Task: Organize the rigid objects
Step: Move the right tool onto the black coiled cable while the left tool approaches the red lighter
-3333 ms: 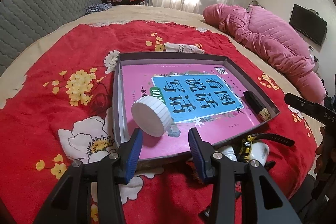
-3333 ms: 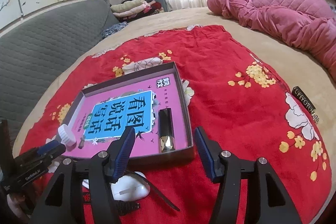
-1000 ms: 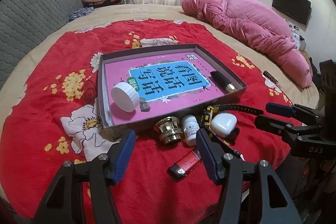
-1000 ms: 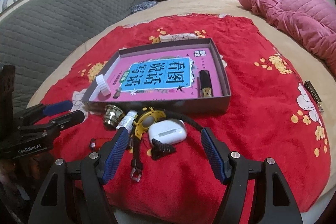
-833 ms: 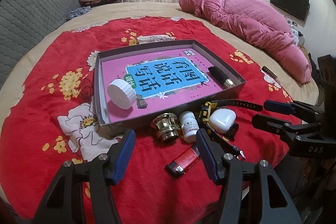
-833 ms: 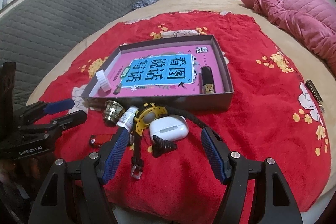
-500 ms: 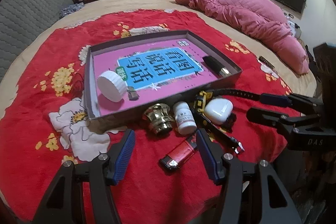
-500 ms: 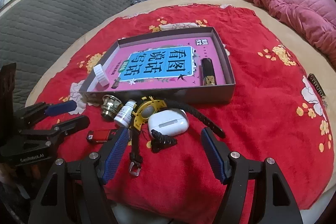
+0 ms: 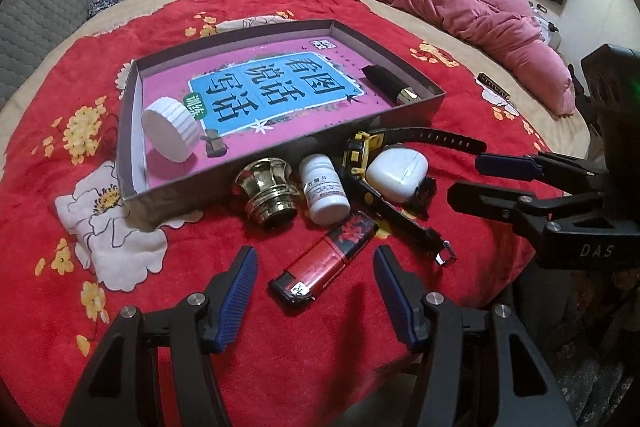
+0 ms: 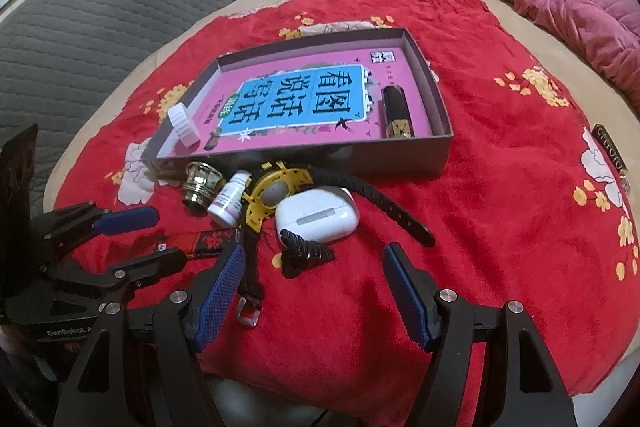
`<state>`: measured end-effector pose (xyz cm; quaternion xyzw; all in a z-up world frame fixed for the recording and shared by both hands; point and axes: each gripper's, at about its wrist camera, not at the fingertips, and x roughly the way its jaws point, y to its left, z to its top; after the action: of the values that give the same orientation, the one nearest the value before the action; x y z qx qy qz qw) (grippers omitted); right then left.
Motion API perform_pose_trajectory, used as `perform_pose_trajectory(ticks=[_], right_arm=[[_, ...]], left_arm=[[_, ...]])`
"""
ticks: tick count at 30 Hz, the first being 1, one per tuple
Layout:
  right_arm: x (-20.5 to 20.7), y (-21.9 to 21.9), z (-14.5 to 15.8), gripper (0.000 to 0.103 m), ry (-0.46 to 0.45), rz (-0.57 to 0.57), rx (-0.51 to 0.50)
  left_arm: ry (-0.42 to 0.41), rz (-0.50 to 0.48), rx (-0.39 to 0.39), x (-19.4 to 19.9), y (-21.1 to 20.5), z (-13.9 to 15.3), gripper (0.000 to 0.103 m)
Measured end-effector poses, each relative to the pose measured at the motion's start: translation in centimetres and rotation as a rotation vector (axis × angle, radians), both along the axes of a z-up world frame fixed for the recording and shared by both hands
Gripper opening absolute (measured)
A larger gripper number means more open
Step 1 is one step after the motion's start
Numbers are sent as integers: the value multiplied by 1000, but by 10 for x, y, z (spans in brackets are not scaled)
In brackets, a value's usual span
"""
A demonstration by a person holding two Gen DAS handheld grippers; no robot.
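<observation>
the left gripper (image 9: 312, 291) (fingers wide, holding nothing) sits nearer the lighter (image 9: 326, 263), which lies just ahead, long axis slanting between its 2 fingers.

I see the lighter (image 9: 326, 264) lying nearest me, the pill bottle (image 9: 323, 187) behind it, the box (image 9: 138, 83) beyond.

Both wrist cams look down steeply over their own fingers at the bed's near edge. Left cam sits close over the red lighter (image 9: 326, 263), facing the shallow box (image 9: 280, 163) and window beyond. Right cam is a bit further right, facing the earbud case (image 10: 317, 213) and grey headboard. Shared: box, the clutter in front of it, red blanket (image 9: 60, 75). Each cam catches the other gripper side-on.
</observation>
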<state>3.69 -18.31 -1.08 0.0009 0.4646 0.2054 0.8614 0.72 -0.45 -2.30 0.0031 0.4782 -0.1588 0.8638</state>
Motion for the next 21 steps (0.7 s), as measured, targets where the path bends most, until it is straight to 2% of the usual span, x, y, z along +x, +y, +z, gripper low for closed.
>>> perform_pose_trajectory(ticks=[16,21], right_arm=[[13,6,-24,73,96,0,-16],[18,9,-28,73,92,2,-17]], left_arm=[[37,-28,-1,4,-6,-12,59],[43,-36,10,7,-8,-17,59]])
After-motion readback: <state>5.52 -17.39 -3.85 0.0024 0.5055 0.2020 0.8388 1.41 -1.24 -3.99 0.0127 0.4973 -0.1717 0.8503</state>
